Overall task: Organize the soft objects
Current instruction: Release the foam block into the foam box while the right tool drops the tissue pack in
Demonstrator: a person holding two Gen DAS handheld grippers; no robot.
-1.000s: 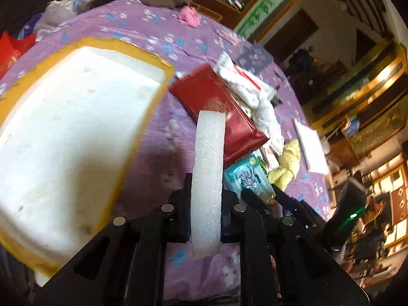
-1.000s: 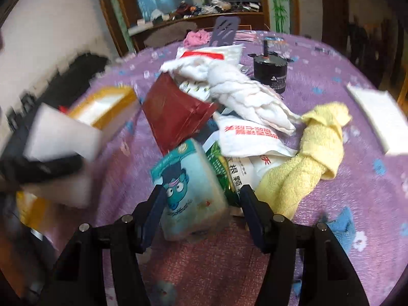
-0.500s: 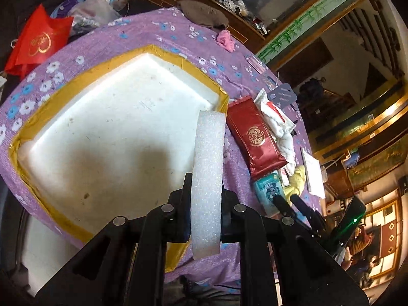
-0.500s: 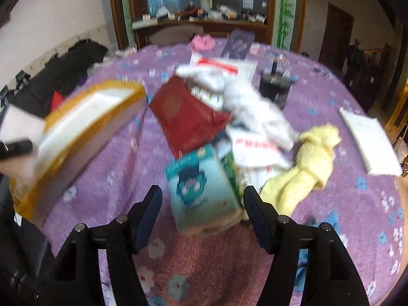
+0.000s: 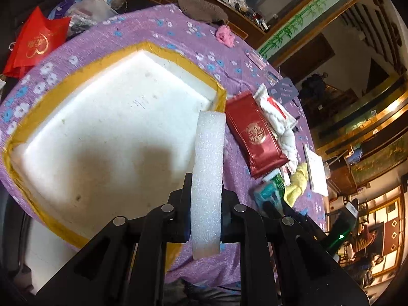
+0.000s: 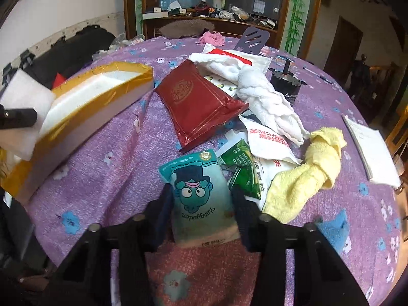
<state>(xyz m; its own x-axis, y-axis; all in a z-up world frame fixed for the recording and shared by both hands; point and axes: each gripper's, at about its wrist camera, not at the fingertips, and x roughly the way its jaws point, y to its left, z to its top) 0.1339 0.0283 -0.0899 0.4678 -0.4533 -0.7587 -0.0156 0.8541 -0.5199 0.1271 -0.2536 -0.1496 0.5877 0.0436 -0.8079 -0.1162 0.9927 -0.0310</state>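
Clamping a white foam slab (image 5: 207, 173) edge-on, the left gripper (image 5: 205, 211) holds it above the yellow-taped foam box (image 5: 76, 91). The right gripper (image 6: 202, 204) is closing its jaws on a teal tissue pack (image 6: 199, 193) lying on the purple tablecloth (image 6: 114, 153), beside a yellow towel (image 6: 306, 173).

White foam slab (image 5: 207, 178) upright above box (image 5: 63, 89); teal tissue pack (image 6: 201, 199) flat on tablecloth
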